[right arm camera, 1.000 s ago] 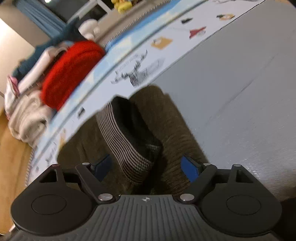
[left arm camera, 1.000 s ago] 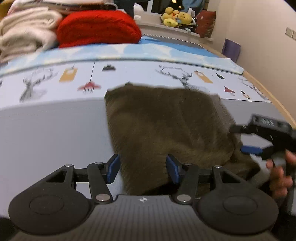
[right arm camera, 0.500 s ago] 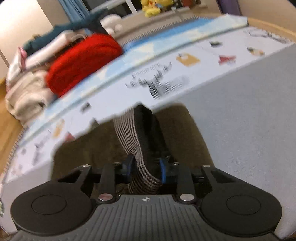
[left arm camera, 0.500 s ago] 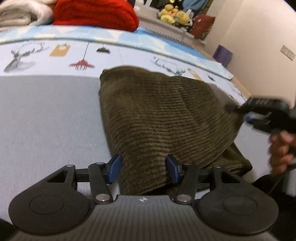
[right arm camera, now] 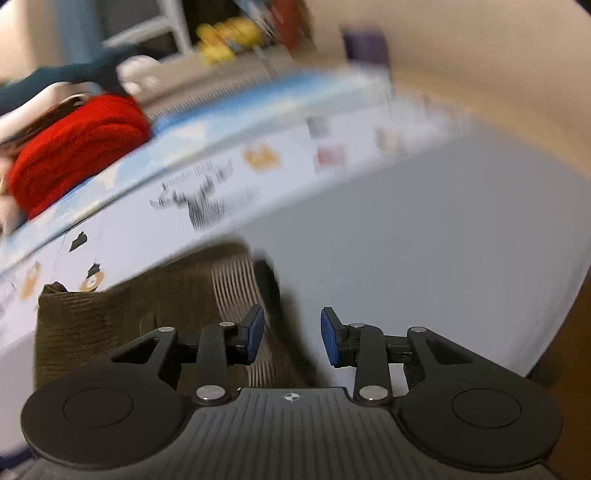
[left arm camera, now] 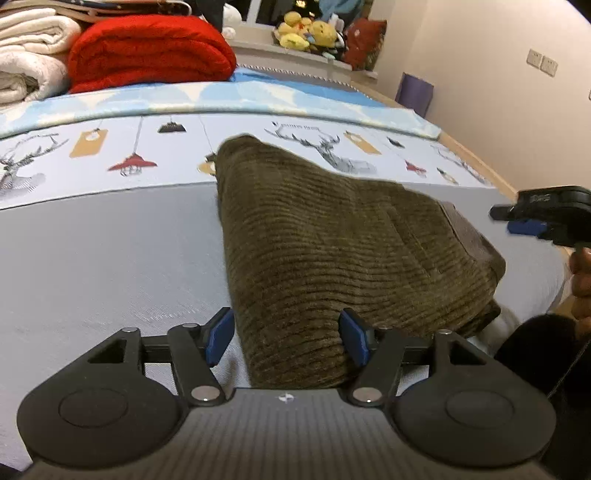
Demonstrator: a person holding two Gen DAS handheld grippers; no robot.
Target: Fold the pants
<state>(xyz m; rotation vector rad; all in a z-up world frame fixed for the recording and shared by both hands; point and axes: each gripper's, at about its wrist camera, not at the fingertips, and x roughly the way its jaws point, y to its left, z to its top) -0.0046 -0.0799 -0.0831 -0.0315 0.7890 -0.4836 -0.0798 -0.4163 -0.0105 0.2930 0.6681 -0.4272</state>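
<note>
Left wrist view has the left gripper [left arm camera: 287,338] low in the frame, its blue-padded jaws spread wide on either side of the near edge of the folded pants [left arm camera: 343,254], not pinching them. The olive corduroy pants lie across the middle of the frame on the grey bedspread [left arm camera: 103,251]. At the right edge the right gripper [left arm camera: 532,221] hovers beside the pants. Right wrist view, blurred, shows its jaws apart and holding nothing, with the pants at lower left. Farther back, at upper left, sits a red blanket [left arm camera: 147,48]; at top centre, yellow plush toys [left arm camera: 306,35].
</note>
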